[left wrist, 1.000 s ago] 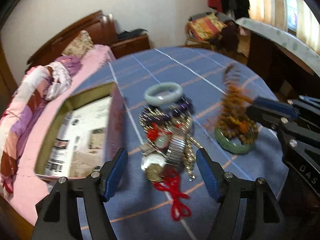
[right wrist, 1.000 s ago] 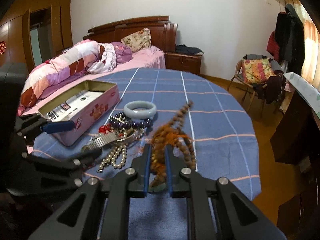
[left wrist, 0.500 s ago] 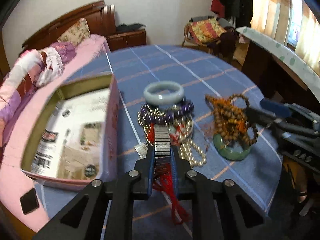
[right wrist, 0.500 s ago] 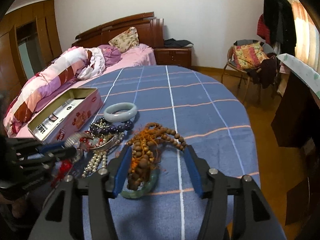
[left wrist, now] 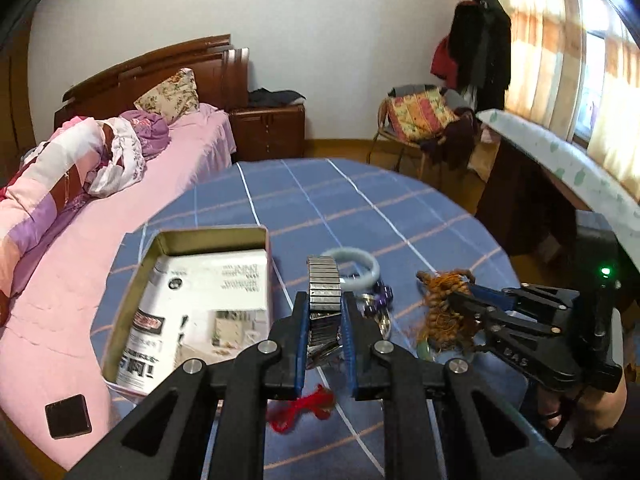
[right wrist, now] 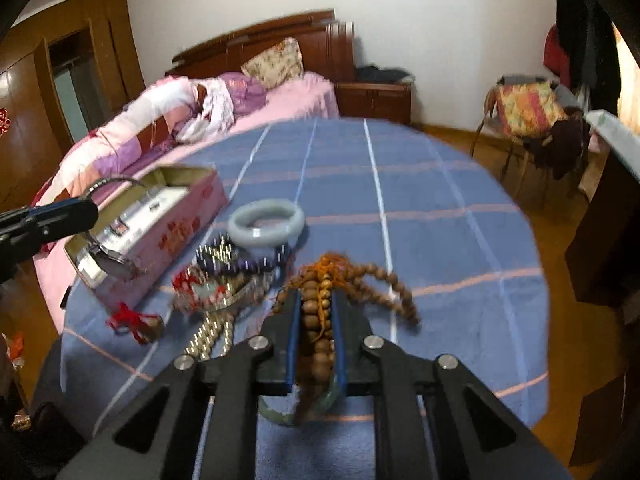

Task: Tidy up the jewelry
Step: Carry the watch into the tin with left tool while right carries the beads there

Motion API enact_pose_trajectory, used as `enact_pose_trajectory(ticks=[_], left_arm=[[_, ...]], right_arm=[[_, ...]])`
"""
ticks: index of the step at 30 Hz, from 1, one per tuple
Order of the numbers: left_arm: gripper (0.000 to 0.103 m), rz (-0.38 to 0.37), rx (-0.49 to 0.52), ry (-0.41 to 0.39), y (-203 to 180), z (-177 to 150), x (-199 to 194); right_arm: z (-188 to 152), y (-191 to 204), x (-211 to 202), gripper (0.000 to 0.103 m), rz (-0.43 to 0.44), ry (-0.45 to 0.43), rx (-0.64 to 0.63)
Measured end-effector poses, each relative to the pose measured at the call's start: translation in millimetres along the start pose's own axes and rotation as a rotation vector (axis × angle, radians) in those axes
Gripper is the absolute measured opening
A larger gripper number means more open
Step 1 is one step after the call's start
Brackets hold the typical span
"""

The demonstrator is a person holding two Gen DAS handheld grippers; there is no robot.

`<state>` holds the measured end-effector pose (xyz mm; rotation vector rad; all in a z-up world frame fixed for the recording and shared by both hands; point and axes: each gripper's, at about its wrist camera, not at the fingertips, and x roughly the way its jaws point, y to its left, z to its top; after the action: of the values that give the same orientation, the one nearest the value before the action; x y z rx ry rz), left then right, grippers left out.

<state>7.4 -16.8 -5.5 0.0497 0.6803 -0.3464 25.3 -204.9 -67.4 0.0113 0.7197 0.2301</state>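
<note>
1. The left gripper [left wrist: 325, 312] pinches a silver metal watch band [left wrist: 323, 286] between its blue pads, holding it raised just beside the open tin [left wrist: 208, 236].
2. The right gripper [right wrist: 316, 320] is clamped on a string of brown wooden beads [right wrist: 320, 304] with orange cord; a green jade ring [right wrist: 280, 412] hangs with the beads beneath the jaws.
3. Raised letters reading "DAS" appear on the right gripper's body in the left wrist view.
4. The tin, pink-sided with red markings too blurred to read, holds a printed leaflet [left wrist: 208, 300] whose text is illegible.
5. Beside the tin on the blue plaid tablecloth [right wrist: 440, 208] lie a pale jade bangle [right wrist: 266, 222], purple beads [right wrist: 240, 264], a pearl strand [right wrist: 210, 336] and a red knotted cord [right wrist: 132, 320].
6. Beyond the tin stands a pink-covered bed [left wrist: 120, 168].
</note>
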Motion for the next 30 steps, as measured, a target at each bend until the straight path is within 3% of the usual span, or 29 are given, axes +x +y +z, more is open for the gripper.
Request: enact_pose_trajectory(ticks=[15, 30], left_arm=[[0.015, 0.056, -0.101, -0.074, 59, 27, -20], [0.015, 0.121, -0.189, -0.057, 115, 28, 14]], right_arm=[[61, 25, -22, 0.017, 0.053, -0.136, -0.050], [95, 91, 8, 0.017, 0.147, -0.176, -0.150]])
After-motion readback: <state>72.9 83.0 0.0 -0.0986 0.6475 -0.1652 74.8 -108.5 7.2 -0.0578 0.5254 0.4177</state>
